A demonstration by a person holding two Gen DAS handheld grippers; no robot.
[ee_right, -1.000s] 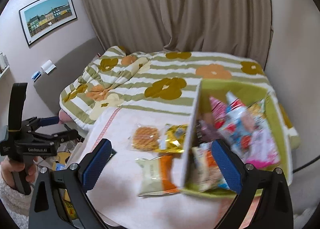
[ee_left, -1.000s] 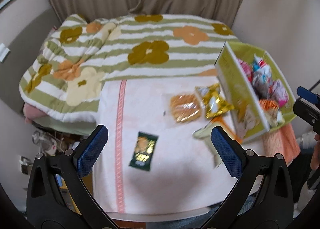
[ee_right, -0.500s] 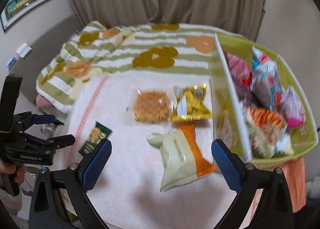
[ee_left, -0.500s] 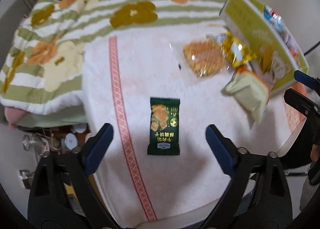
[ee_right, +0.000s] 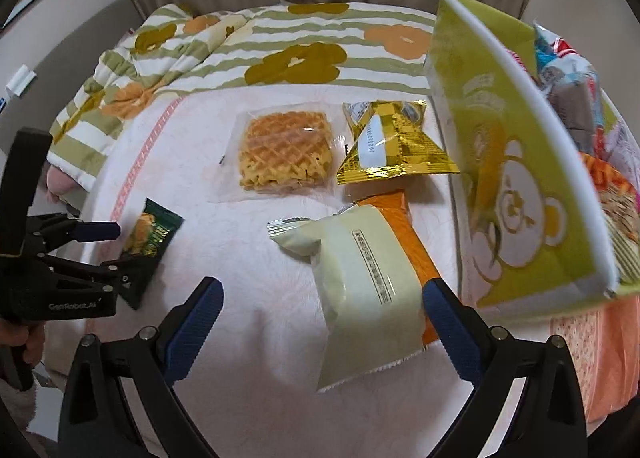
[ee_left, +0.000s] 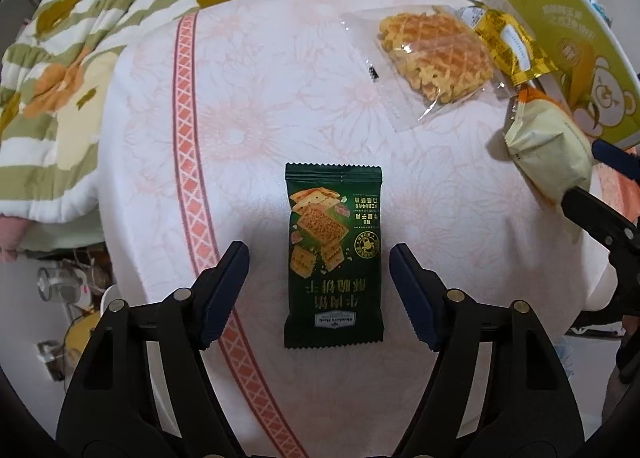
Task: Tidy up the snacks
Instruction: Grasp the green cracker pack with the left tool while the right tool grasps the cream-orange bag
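Nearby: waffle pack (ee_right: pixel 285 152); gold packet (ee_right: pixel 390 144) | green box (ee_right: pixel 516 178) beside

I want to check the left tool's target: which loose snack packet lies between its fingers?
The dark green cracker packet, flat between the left tool's fingers, untouched. The waffle, gold and cream-orange packets lie farther off.

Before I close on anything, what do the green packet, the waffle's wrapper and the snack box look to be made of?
Green packet: printed plastic film, probably matte; crimped, serrated end seals. Waffle's wrapper: clear glossy film; the lattice shows through, with glare. Snack box: looks like printed cardboard, with a stiff flat wall and a white cut edge.
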